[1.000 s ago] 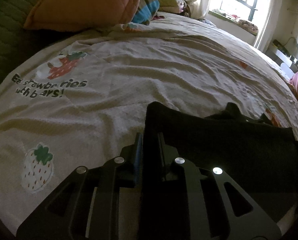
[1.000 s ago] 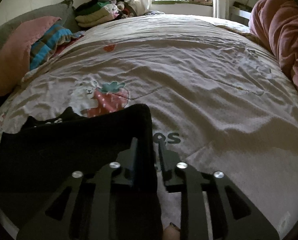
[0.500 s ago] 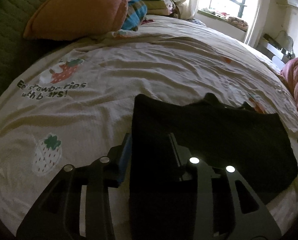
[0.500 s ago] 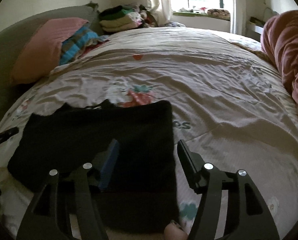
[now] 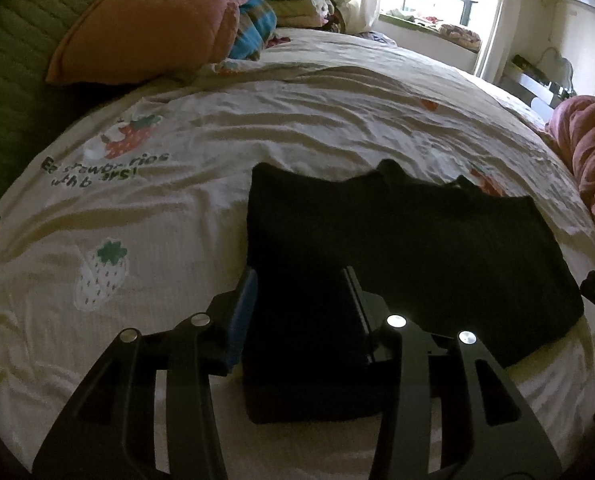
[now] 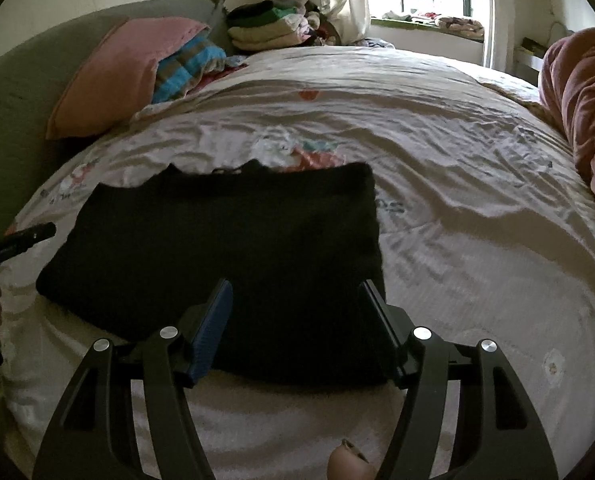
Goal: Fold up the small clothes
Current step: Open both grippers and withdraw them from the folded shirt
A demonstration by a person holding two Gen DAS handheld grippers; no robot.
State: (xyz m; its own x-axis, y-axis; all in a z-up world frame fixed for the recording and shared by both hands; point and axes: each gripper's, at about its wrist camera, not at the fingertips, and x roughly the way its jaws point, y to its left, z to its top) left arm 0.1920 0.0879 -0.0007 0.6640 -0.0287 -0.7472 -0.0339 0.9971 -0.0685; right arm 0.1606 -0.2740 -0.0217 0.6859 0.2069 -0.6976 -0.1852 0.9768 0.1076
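A black garment [image 5: 397, 240] lies flat in a folded rectangle on the strawberry-print bedsheet [image 5: 217, 128]. My left gripper [image 5: 299, 276] hovers over its near left corner. Its jaws are opening, the cloth lies below and between them, and the pads do not press on it. In the right wrist view the same black garment [image 6: 217, 232] sits centre-left. My right gripper [image 6: 296, 285] stands open over its near right corner and grips nothing. One finger of the left gripper [image 6: 25, 236] pokes in from the left edge.
A pink pillow [image 5: 157, 24] and a striped blanket [image 5: 253, 28] lean on the green headboard at back left. Folded clothes [image 6: 265, 28] are stacked near the window. A pink quilt [image 6: 577, 92] is bunched along the right side. A person's fingertip [image 6: 345, 456] shows at the bottom.
Both grippers were shut on the black garment's near edge; now both have let go and opened. They have drawn back, so more of the garment shows lying flat.
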